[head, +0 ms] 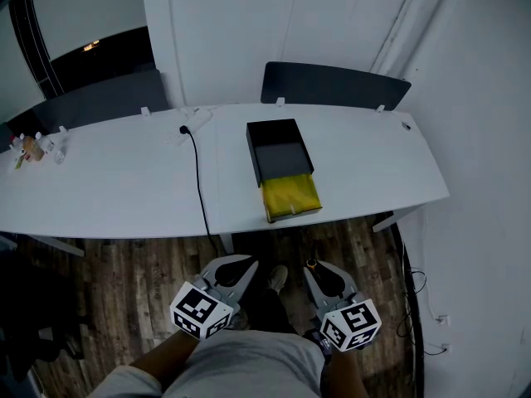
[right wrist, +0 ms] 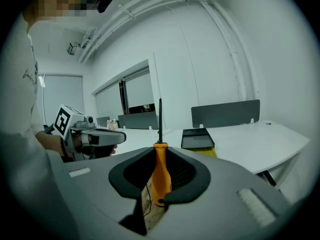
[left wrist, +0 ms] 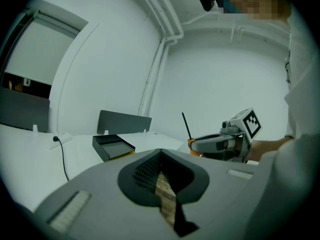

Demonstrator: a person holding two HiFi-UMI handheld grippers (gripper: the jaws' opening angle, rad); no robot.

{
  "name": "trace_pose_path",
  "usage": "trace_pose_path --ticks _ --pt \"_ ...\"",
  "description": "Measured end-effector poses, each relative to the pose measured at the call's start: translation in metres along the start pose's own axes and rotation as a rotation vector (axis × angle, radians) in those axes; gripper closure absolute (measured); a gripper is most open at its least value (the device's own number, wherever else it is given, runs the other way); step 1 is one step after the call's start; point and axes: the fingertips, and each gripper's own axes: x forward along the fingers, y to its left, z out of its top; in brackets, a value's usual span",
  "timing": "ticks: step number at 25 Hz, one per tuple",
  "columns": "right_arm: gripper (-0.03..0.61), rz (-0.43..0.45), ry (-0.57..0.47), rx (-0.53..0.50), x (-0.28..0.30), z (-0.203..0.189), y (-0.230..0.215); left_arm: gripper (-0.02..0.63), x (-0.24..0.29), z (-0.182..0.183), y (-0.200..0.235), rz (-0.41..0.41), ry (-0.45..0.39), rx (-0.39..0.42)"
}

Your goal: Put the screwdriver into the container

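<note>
- My right gripper (right wrist: 161, 149) is clamped on the orange handle of the screwdriver (right wrist: 161, 179). The pads press on it from both sides and the dark shaft stands out past the jaw tips. I judge this grip keeps the point leading, so the tool can go in tip first.
- The handle's butt sits back in the hollow of the jaws, which should stop it from swinging on the way.
- Off to that gripper's left, at about the same height, is my left gripper (left wrist: 159, 156). Its jaws are together with nothing between them. It seems to be held there only to stay clear.
- Below both grippers is wooden floor (head: 124, 288), so the screwdriver is in the air, not yet over anything.
- Ahead of the tool and well apart from it, the black container (head: 253, 152) lies open-topped on the white table (head: 124, 181). A yellow sheet (head: 290, 196) shows at its near edge.
- A black cable (head: 197, 181) runs across the table to the container's left, away from the likely path.
</note>
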Motion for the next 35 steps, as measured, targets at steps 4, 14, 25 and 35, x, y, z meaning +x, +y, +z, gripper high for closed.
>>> trace_pose_path --ticks 4,14,25,35 --pt "0.492 0.003 -0.005 0.007 0.012 0.001 -0.016 0.612 0.014 0.001 0.008 0.007 0.008 0.003" --pt "0.492 0.033 0.005 0.008 0.063 0.021 -0.08 0.612 0.083 0.019 0.044 0.026 0.016 0.001" --pt "0.492 0.094 0.02 -0.07 0.12 0.069 -0.153 0.612 0.168 0.06 0.085 0.079 -0.003 0.004" --pt "0.492 0.186 0.043 -0.126 0.156 0.088 -0.194 0.612 0.212 0.071 0.112 0.171 -0.014 -0.045"
